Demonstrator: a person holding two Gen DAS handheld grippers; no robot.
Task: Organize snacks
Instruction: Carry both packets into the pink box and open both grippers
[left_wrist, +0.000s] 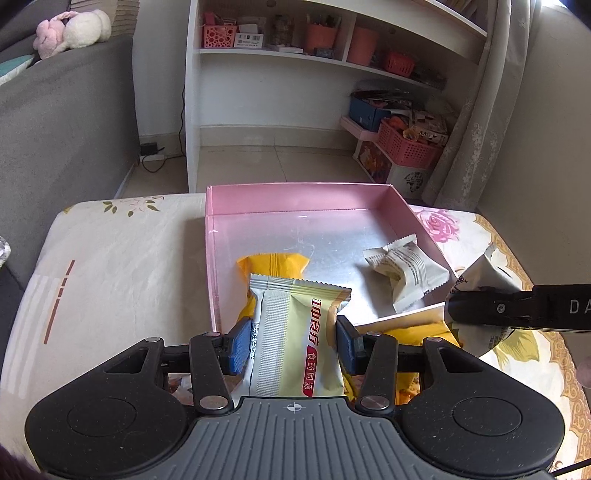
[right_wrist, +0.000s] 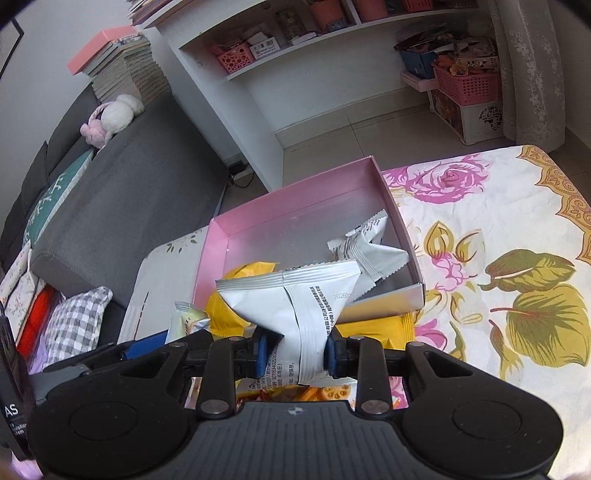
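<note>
A pink box (left_wrist: 212, 236) with a silver floor stands on the flowered table. Inside lie a yellow packet (left_wrist: 273, 264) and a white printed packet (left_wrist: 406, 275). My left gripper (left_wrist: 293, 341) is shut on a pale green snack packet (left_wrist: 295, 332) with red lettering, held just over the box's near edge. My right gripper (right_wrist: 293, 352) is shut on a white snack packet (right_wrist: 303, 295), held above the box's near wall (right_wrist: 384, 301); it also shows at the right of the left wrist view (left_wrist: 480, 280). More yellow packets (right_wrist: 373, 328) lie under the grippers.
The flowered tablecloth (right_wrist: 517, 258) stretches to the right of the box. A grey sofa (right_wrist: 122, 192) with cushions stands on the left. A white shelf unit (left_wrist: 280, 92) and pink baskets (left_wrist: 406, 147) stand beyond the table.
</note>
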